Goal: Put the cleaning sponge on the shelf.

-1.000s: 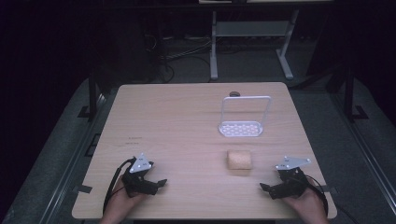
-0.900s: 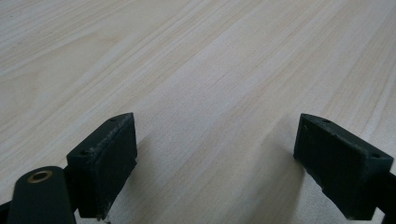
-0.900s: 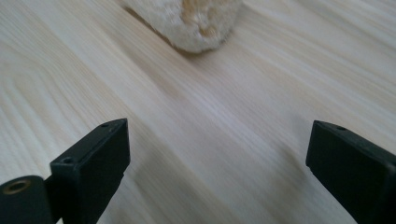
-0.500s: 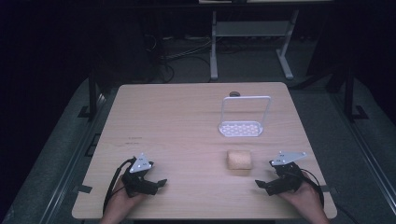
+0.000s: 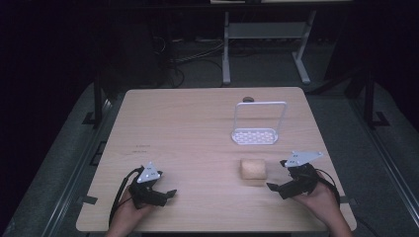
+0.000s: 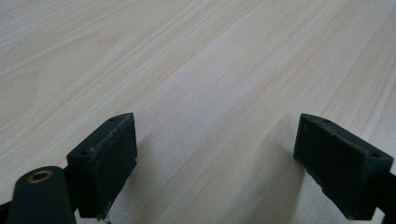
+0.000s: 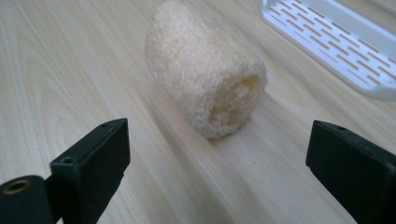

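A laboratory-style recording station in a darkened room. A bare pale wooden table (image 5: 197, 128) stands on grey floor matting, with loose cables (image 5: 190, 61) on the floor behind it and a white metal stand frame (image 5: 264, 44) beyond, all lit from above.

overall light: high view dim, room around the table (image 5: 197, 128) nearly black; tabletop evenly lit from above
shadows high view: soft, short, under the loofah (image 5: 253, 169) and both grippers
vignette: corners and upper part of the high view fall to dark
left gripper view: bright, flat light; wood grain sharp mid-frame, soft at top; broad faint shadows run from each jaw
right gripper view: bright; loofah (image 7: 205, 70) fairly sharp, its shadow soft at lower right; white rack (image 7: 336, 46) at upper right slightly blurred; jaws at bottom soft
glare: none strong; mild sheen on wood
noise: high view grainy, low detail
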Motion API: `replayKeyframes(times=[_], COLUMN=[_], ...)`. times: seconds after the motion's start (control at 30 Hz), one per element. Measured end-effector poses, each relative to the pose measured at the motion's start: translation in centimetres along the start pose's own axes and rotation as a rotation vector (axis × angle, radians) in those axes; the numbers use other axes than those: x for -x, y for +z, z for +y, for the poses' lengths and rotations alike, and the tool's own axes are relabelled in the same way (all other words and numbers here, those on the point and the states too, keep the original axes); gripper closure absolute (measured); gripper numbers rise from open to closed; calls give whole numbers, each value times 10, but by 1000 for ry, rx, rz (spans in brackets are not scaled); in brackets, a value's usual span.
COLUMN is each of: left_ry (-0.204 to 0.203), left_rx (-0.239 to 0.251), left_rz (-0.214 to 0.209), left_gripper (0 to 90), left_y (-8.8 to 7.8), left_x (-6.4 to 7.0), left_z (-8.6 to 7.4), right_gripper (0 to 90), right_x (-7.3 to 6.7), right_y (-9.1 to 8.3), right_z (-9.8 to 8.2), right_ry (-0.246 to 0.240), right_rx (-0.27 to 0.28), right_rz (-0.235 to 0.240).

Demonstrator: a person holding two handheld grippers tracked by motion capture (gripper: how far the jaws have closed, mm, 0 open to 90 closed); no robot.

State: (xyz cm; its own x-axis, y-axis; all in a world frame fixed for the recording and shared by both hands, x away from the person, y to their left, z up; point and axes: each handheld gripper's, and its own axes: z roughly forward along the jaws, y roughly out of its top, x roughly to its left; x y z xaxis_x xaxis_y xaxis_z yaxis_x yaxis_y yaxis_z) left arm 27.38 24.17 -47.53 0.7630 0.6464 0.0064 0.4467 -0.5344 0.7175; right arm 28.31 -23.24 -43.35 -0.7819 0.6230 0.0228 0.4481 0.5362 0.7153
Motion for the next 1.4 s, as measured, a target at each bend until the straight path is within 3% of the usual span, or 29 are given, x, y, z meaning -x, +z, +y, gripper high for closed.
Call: replayKeyframes(times=[0.5, 1.4], left_ry=[1, 0], left_rx=[-1, 0], left_rz=[-1, 0], left_gripper=[127, 127], left_y=[0, 0], left_x=[0, 0], left_z=[0, 0], right_gripper=[63, 63], right_x=[1, 11], right_y=[10, 43], right_z=[25, 45], right_ry=[-67, -112], right_rx=[-2, -11], right_rz=[51, 134])
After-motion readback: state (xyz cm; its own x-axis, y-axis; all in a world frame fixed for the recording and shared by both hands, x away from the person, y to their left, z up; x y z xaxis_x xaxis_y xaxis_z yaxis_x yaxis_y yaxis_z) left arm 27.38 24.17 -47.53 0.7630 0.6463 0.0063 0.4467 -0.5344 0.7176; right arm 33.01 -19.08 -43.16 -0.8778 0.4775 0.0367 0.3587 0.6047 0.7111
